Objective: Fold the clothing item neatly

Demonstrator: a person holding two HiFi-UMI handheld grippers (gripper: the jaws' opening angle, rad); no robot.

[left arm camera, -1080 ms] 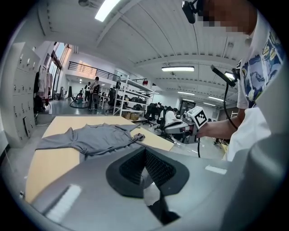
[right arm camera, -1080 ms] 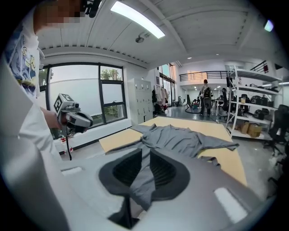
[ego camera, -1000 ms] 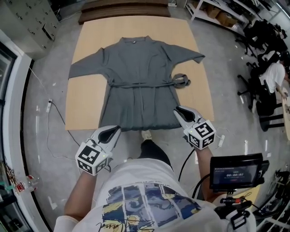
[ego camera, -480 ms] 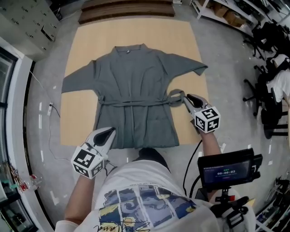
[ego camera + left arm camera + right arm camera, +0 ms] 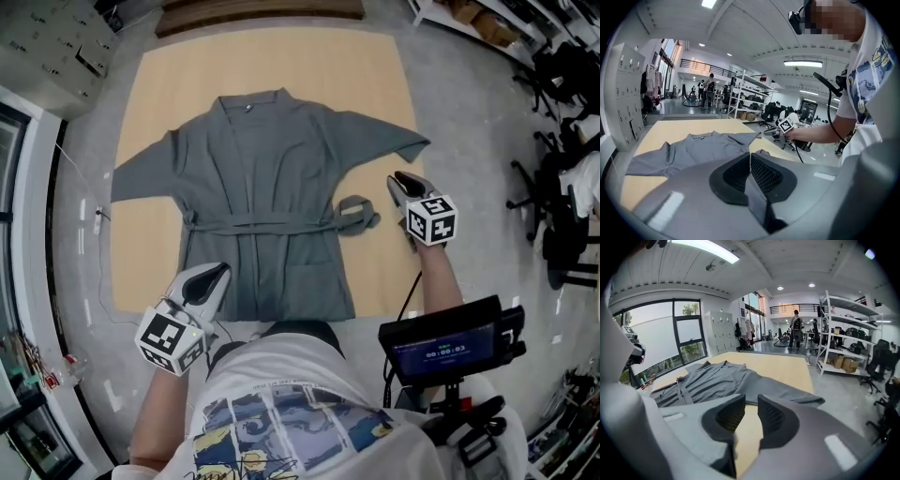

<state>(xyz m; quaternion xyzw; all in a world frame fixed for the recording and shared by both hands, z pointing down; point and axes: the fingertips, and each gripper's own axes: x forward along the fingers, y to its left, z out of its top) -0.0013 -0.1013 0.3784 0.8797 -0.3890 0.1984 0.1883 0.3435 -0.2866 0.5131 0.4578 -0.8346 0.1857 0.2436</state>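
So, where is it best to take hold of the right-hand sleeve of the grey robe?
Take the right-hand sleeve of the grey fabric robe at its cuff, from the outer side. It lies flat on the light wooden board, cuff pointing outward toward the right tool, whose jaws have just been opening, nothing between them.

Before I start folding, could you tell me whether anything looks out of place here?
The robe lies flat, but its belt's loose end sits crumpled in a loop on the board beside the waist, instead of lying straight.
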